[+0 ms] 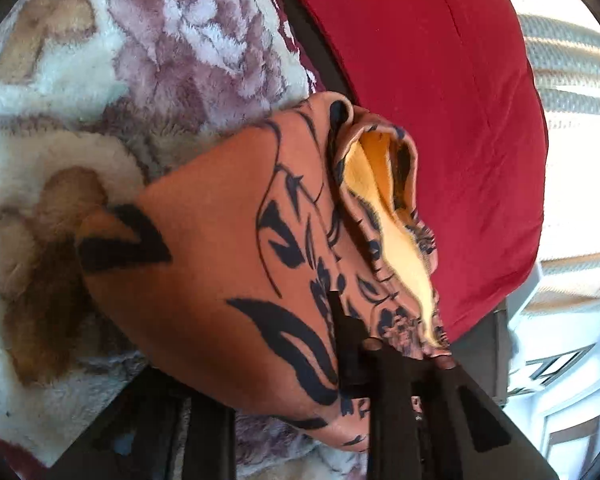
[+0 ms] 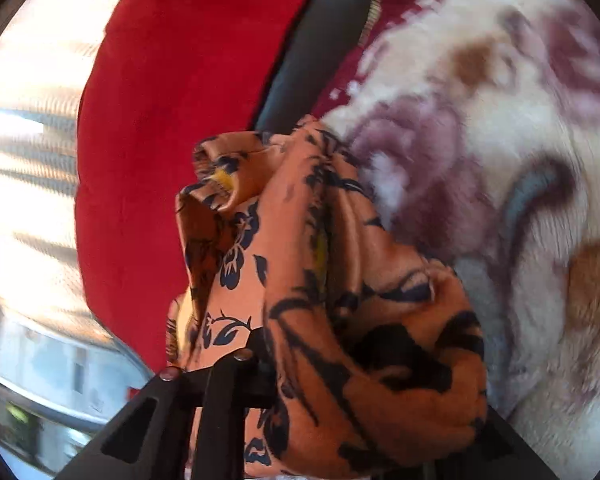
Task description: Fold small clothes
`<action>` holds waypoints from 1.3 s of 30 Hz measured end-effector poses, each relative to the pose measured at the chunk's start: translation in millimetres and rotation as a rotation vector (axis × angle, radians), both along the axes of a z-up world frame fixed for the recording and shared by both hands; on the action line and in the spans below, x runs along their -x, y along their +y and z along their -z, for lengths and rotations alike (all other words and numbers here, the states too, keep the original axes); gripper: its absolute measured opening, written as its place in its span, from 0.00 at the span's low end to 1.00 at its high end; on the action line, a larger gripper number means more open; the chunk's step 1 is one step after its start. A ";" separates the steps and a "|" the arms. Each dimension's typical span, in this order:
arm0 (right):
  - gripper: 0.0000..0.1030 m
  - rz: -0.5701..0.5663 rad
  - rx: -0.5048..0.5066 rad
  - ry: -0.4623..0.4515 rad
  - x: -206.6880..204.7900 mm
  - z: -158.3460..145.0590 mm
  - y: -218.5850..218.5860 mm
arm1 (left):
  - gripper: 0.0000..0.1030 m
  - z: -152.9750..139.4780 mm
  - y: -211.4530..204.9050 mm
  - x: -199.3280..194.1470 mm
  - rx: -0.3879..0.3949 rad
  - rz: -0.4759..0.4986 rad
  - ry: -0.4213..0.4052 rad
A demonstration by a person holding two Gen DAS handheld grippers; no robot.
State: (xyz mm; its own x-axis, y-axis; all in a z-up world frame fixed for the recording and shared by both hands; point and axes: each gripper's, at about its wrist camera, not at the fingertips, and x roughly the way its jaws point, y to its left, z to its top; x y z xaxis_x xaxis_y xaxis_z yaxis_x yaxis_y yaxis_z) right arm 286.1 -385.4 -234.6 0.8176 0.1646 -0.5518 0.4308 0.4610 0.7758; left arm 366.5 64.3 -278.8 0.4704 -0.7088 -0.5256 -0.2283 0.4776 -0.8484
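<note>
My left gripper (image 1: 396, 356) is clamped on the orange floral garment (image 1: 236, 264); my right gripper (image 2: 236, 364) pinches the same cloth (image 2: 340, 320). To fold well, I should keep both edges level and taut — then lay them down together. The garment hangs from twelve o'clock of each gripper, above the fleece blanket (image 1: 100, 80), red cushion (image 1: 440, 100) behind.

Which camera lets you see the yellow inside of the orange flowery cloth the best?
The left wrist view. The orange cloth gapes open there, showing a long yellow lining in sharp light. The right wrist view shows only small yellow slivers between bunched folds, and it is blurrier.
</note>
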 end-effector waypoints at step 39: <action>0.26 -0.009 0.004 0.028 151.0 -61.5 -21.0 | 0.32 -87.9 49.9 152.2 -0.430 0.223 -0.069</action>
State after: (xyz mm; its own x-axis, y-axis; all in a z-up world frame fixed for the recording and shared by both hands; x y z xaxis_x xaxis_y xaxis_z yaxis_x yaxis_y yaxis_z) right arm 135.1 -406.5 -173.1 0.8004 0.1692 -0.5751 0.4481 0.4683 0.7615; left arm 214.3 114.2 -190.8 0.3757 -0.5215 -0.7660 -0.0308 0.8191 -0.5728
